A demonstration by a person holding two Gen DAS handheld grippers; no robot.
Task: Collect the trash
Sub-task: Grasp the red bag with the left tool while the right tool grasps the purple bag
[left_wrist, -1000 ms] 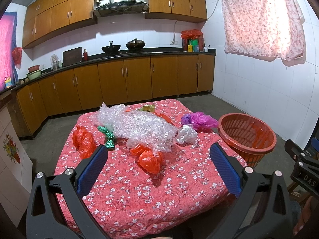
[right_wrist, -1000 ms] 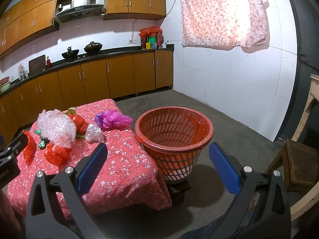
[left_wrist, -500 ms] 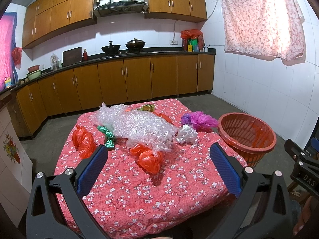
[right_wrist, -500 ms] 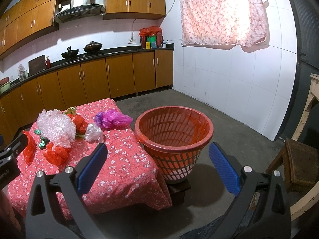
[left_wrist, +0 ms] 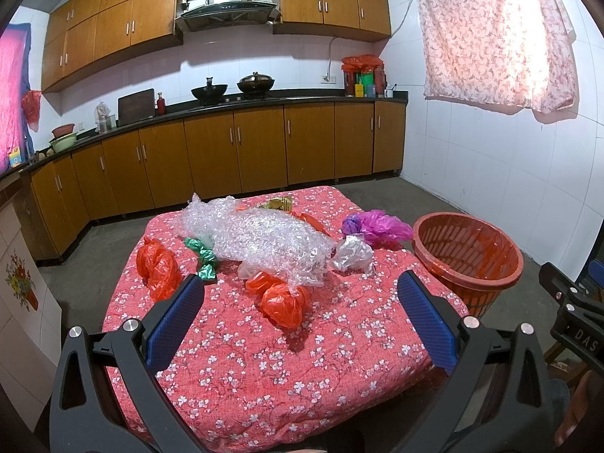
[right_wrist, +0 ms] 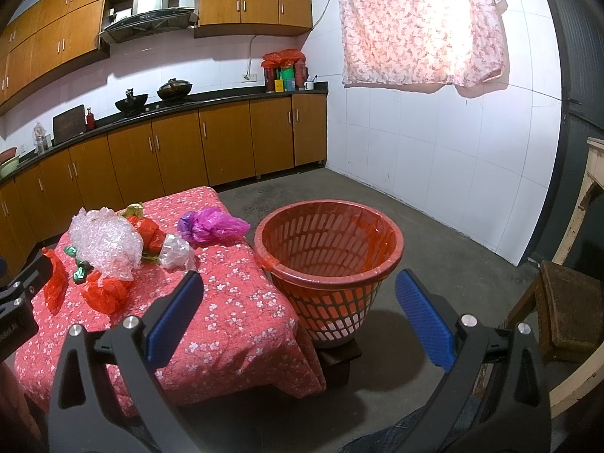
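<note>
Only right wrist view shows wooden stool (right_wrist: 570,313); basket (right_wrist: 328,260) fully.

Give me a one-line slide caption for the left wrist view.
Open left gripper faces crumpled plastic bags and clear bubble wrap on a red floral tablecloth, orange lined basket alongside.

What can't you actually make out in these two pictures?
- Under the bubble wrap: the wrap hides it, both views.
- Basket bottom: its near wall blocks it.
- Yellow wrapper: too small to read.
- Right tool: cut off by the left view's edge.
</note>
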